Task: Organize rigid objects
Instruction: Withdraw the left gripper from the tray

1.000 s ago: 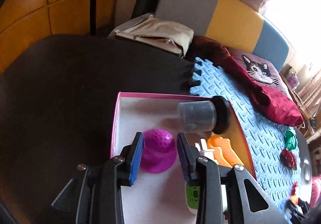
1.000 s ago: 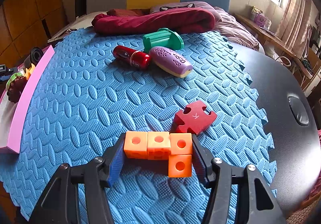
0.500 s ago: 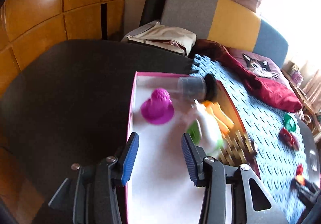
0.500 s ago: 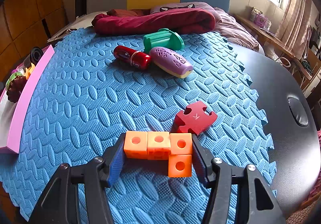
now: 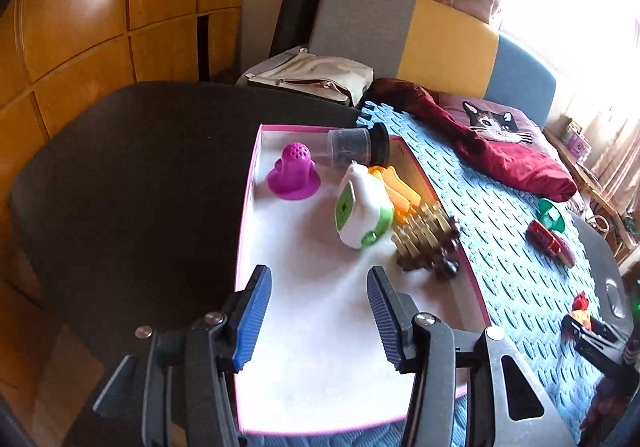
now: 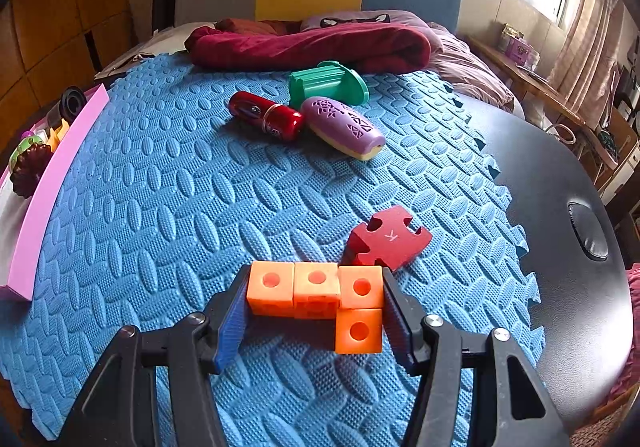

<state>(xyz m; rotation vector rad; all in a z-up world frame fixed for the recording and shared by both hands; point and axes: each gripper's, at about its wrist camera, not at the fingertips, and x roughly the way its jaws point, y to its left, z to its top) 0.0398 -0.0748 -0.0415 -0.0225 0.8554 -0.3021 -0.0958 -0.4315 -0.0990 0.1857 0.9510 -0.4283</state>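
Observation:
My left gripper [image 5: 318, 315] is open and empty above the near part of the pink-rimmed white tray [image 5: 250, 199]. In the tray lie a magenta cap-shaped toy [image 5: 293, 177], a white and green toy [image 5: 362, 213], an orange piece [image 5: 396, 189], a clear cup with a black lid [image 5: 356, 147] and a brown spiky piece [image 5: 426, 243]. My right gripper [image 6: 314, 309] is shut on an L-shaped orange cube block [image 6: 320, 297] just above the blue foam mat [image 6: 180, 207]. A red puzzle piece [image 6: 386, 243] lies right behind it.
Further back on the mat lie a red cylinder [image 6: 266, 121], a purple oval case [image 6: 342, 127] and a green piece [image 6: 326, 85]. A dark red blanket [image 6: 312, 47] lies at the mat's far edge. Black tabletop [image 6: 560, 207] surrounds the mat. The tray's pink wall [image 6: 52, 179] stands at the left.
My left gripper has let go of the magenta toy, opened and pulled back from it. The white and green toy has shifted in the tray. My right gripper has not moved.

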